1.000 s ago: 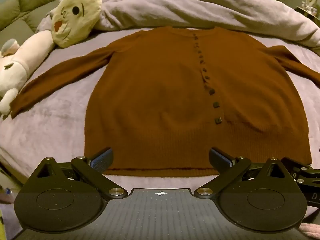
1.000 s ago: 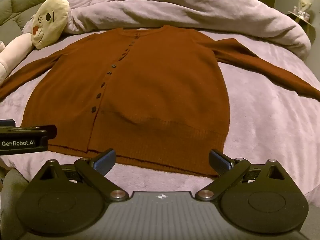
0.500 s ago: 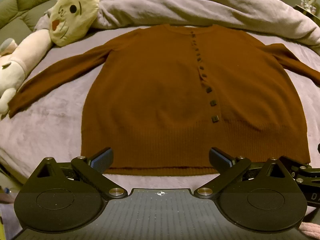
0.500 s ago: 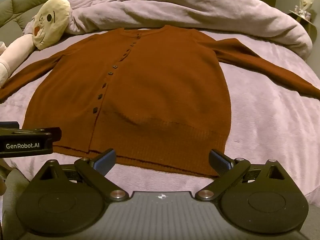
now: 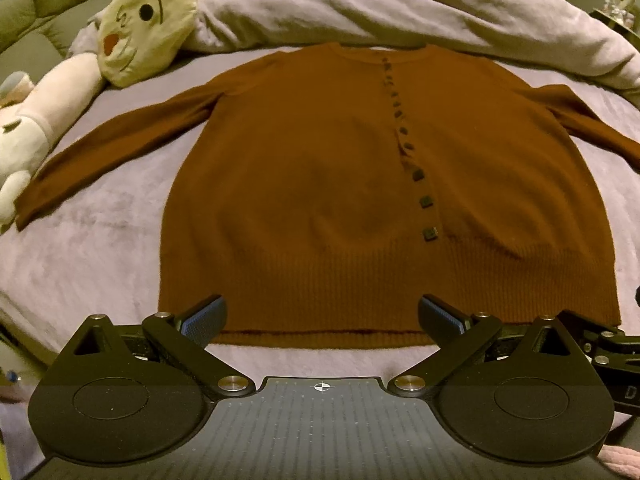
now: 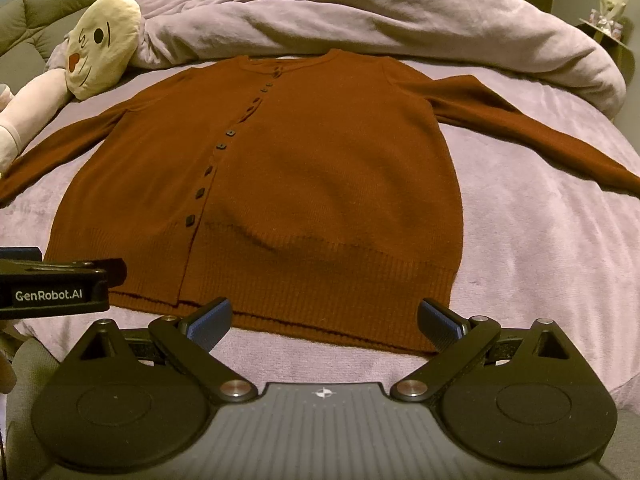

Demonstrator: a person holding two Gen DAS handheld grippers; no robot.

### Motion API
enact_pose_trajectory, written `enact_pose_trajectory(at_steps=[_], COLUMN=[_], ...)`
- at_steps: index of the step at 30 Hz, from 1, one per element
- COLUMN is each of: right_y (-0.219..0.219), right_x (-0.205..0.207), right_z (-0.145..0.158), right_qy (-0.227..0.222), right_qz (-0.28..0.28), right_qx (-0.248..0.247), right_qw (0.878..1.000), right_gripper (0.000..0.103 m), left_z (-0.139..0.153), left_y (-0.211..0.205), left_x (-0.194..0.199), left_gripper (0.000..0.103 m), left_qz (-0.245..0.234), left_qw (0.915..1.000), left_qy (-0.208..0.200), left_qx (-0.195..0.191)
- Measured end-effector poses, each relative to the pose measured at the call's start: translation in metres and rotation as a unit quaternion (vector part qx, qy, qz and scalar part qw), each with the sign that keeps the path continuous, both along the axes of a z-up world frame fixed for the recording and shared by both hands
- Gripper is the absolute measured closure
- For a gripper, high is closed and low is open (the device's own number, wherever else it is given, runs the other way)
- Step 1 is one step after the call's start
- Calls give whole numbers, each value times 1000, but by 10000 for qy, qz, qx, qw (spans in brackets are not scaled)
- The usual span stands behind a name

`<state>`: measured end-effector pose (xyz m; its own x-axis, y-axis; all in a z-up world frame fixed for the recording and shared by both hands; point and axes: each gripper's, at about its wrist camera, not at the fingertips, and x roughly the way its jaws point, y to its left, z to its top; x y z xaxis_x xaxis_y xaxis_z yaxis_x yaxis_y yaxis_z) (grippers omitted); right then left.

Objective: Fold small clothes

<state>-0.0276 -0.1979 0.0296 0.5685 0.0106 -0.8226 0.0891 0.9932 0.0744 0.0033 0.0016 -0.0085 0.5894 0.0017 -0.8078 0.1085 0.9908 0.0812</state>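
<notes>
A rust-brown cardigan (image 5: 320,184) lies flat and face up on the lilac bedspread (image 5: 92,240), buttoned down the front with a row of dark square buttons (image 5: 427,233). Its ribbed hem (image 6: 320,292) faces the near edge of the bed; the neckline points toward the far side. Both sleeves are spread outward: the left sleeve (image 5: 112,144) reaches toward the left edge, and the right sleeve (image 6: 532,132) runs out to the right. A shallow wrinkle shows above the hem on the right front panel.

The left gripper (image 5: 322,320) is held just short of the hem, jaws wide apart, holding nothing, no contact with the fabric. The right gripper (image 6: 325,318) sits likewise before the hem on the garment's right half, jaws apart and empty. The two tools are side by side; part of the left one appears at the left margin of the right wrist view.

Beyond the neckline a bunched lilac duvet (image 6: 360,20) runs across the bed. A cream plush toy (image 5: 144,24) with a printed face lies at the far left, near the left sleeve. A grey-green upholstered headboard (image 6: 24,28) stands behind it.
</notes>
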Motion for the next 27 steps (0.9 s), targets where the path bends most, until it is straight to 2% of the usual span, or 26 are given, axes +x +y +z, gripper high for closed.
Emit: enact_pose_trajectory(at_steps=[27], right_y=[-3], right_x=[1], right_z=[-2], right_qy=[9], right_qz=[-18], right_qx=[49], right_qw=[10000], right_gripper=[4], left_z=[1], left_y=[-1], left_x=[2], left_gripper=[0], left_qz=[11], left_qw=[9999], left_qy=[101], left_qx=[-136])
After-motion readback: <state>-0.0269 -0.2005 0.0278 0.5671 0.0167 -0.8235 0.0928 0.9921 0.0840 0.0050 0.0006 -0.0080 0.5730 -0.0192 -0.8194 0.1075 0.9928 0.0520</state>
